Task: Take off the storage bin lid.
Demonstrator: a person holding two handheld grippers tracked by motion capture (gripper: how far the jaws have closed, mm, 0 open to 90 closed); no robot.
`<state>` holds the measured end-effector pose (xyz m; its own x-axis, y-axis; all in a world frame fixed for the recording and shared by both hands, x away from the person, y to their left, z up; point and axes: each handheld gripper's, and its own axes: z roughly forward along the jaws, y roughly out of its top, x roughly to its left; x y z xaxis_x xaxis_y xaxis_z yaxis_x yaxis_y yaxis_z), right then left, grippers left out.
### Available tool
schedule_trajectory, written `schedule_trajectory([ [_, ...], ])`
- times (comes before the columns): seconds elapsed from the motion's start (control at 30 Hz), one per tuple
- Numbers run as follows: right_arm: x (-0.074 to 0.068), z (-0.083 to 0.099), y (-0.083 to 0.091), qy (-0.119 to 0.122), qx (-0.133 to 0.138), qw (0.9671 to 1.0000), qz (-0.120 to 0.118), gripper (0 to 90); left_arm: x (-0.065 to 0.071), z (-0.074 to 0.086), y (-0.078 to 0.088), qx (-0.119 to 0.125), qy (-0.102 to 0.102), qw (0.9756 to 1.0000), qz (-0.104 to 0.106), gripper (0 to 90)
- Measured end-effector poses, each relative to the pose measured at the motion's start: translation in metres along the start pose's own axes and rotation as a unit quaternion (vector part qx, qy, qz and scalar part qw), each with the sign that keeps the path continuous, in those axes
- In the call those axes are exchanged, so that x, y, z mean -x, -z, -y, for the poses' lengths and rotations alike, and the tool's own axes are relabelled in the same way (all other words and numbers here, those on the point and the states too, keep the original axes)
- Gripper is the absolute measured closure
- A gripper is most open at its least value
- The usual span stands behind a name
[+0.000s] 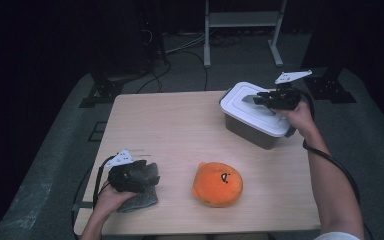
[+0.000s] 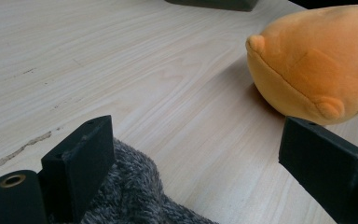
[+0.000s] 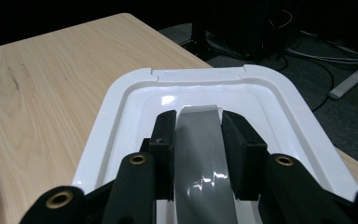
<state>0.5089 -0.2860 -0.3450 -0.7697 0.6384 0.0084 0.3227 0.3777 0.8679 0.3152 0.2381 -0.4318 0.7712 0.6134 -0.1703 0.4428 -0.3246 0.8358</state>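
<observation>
A white lid (image 1: 240, 97) covers a grey box (image 1: 250, 131) at the table's far right. My right gripper (image 1: 258, 99) reaches over it, and in the right gripper view its jaws (image 3: 199, 122) are shut on the lid's flat grey handle (image 3: 200, 154), one pad against each side. An orange plush toy (image 1: 217, 184) lies near the front middle of the table. My left gripper (image 1: 152, 172) rests at the front left on a grey fuzzy cloth (image 1: 141, 200). Its jaws (image 2: 196, 140) stand wide open toward the plush (image 2: 317, 60), with the cloth (image 2: 130, 191) under the left jaw.
The light wooden table (image 1: 180, 125) has bare surface between the box and the plush. Beyond its far edge are a dark floor, cables and a metal stand (image 1: 242, 20). The person's right forearm (image 1: 330, 185) runs along the table's right edge.
</observation>
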Motion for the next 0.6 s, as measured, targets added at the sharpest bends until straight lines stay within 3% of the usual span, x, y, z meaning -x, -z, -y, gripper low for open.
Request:
schedule_trajectory([
  [0.3,-0.014,-0.003,-0.003,0.007,-0.004,0.9996,-0.028,65.7,0.001,-0.001,0.001,0.003,-0.004,1.0,-0.001,10.0],
  [0.6,-0.043,-0.011,-0.015,0.035,-0.011,0.9973,-0.064,65.7,0.002,0.0,0.003,0.0,-0.008,1.0,0.001,10.0],
])
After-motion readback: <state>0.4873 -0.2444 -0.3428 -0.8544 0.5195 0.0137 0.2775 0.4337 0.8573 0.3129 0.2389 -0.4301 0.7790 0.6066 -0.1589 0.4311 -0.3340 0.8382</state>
